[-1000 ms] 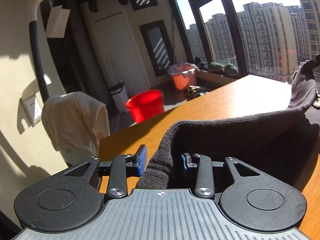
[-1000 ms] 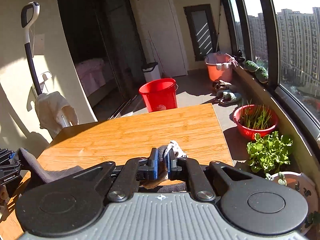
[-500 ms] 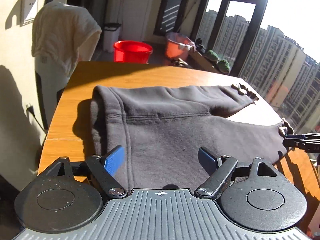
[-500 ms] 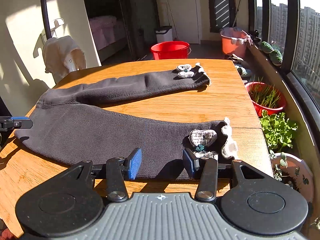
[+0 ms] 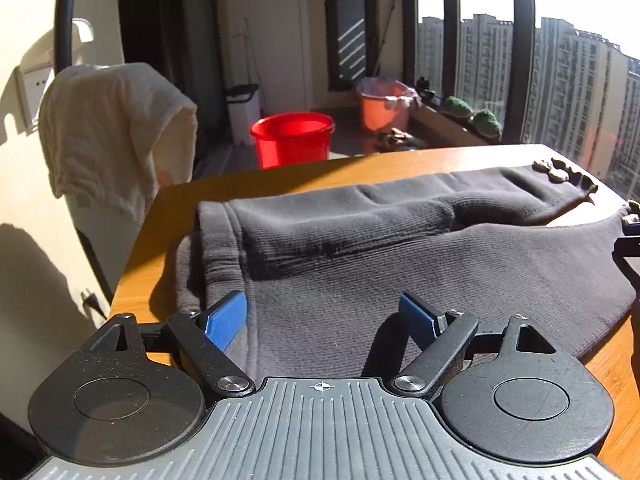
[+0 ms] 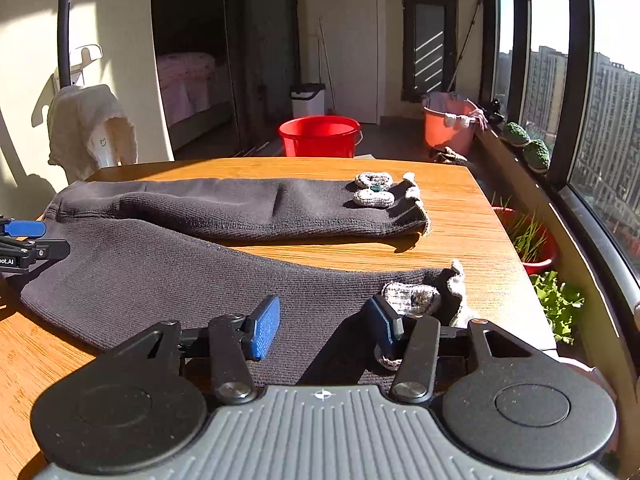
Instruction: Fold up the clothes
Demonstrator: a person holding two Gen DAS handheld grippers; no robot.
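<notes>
The dark grey knitted trousers [image 6: 168, 264] lie spread flat across the centre of the wooden tabletop [image 6: 472, 240], unfolded, with the left gripper [image 5: 320, 316] and right gripper [image 6: 320, 320] both released, so all folding remains.

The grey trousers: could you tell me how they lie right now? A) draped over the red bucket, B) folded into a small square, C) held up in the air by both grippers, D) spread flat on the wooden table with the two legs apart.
D: the trousers lie flat on the table, bare wood showing between the legs, and both the left gripper and the right gripper are open.
</notes>
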